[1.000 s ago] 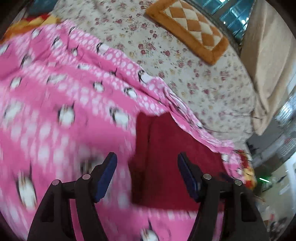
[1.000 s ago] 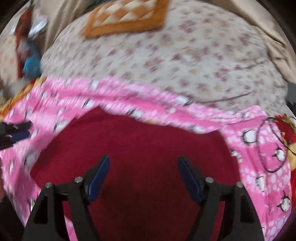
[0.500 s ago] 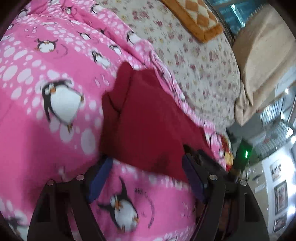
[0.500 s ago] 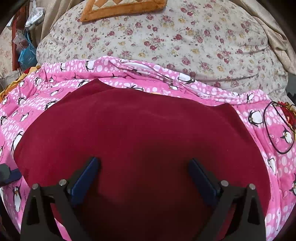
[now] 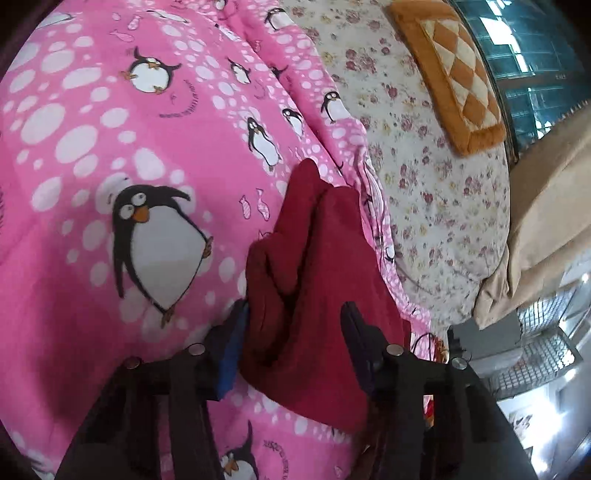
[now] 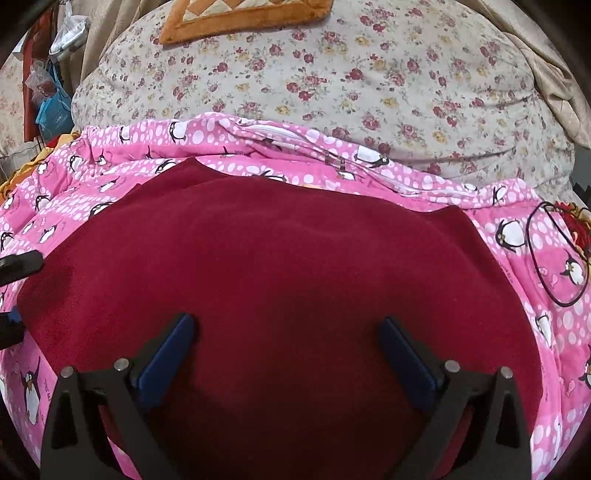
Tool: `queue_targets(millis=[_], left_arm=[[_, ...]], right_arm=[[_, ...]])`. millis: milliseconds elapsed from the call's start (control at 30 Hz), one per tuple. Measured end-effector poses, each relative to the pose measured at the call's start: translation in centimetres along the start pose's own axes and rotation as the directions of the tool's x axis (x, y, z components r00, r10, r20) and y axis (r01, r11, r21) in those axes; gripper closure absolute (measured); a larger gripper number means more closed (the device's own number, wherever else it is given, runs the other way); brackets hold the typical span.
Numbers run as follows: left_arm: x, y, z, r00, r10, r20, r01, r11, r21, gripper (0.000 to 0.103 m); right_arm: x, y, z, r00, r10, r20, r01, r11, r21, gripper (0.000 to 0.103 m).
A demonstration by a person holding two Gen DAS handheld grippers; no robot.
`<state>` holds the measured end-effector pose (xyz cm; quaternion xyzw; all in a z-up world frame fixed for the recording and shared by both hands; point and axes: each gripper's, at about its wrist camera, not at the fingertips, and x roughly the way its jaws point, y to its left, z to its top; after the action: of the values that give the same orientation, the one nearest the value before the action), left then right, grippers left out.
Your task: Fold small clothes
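A dark red garment (image 6: 288, 266) lies spread flat on a pink penguin-print quilt (image 6: 546, 258). In the left wrist view its left end (image 5: 314, 266) is bunched into folds. My left gripper (image 5: 291, 328) is open, its fingers either side of that bunched edge, low on the quilt (image 5: 110, 147). Its fingers also show at the left edge of the right wrist view (image 6: 18, 264). My right gripper (image 6: 286, 350) is open and empty, just above the near middle of the garment.
A floral bedspread (image 6: 369, 85) lies beyond the quilt, with an orange checked cushion (image 6: 236, 14) at the back. A beige curtain (image 5: 554, 206) hangs at the right in the left wrist view. A thin black loop (image 6: 554, 258) lies on the quilt at right.
My left gripper has moved in to the garment's left edge, and the cloth now bunches between its open fingers. My right gripper has come lower over the garment, still open.
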<state>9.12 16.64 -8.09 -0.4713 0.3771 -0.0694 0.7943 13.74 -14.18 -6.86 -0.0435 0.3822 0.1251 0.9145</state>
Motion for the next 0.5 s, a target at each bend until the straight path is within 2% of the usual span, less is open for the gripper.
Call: queue_targets(millis=[200,367,500], left_arm=[[0.2,-1.5,-1.4,0.997,0.068,0.024,-0.071,0.984,0.162,0.075],[0.3,-2.1,-2.0,0.992,0.11,0.055,-0.12,0.968,0.222,0.075],[0.4,-2.2,-2.1,0.992,0.115,0.061,-0.126,0.963,0.239,0.073]], right_arm=[[0.0,0.1,0.0,1.0,-0.001,0.001,0.001,1.0,0.001,0.001],[0.0,0.1,0.0,1.0,-0.001,0.001,0.001,1.0,0.001,0.001],[0.0,0.0,0.0,1.0,-0.001,0.001,0.001,1.0,0.0,0.001]])
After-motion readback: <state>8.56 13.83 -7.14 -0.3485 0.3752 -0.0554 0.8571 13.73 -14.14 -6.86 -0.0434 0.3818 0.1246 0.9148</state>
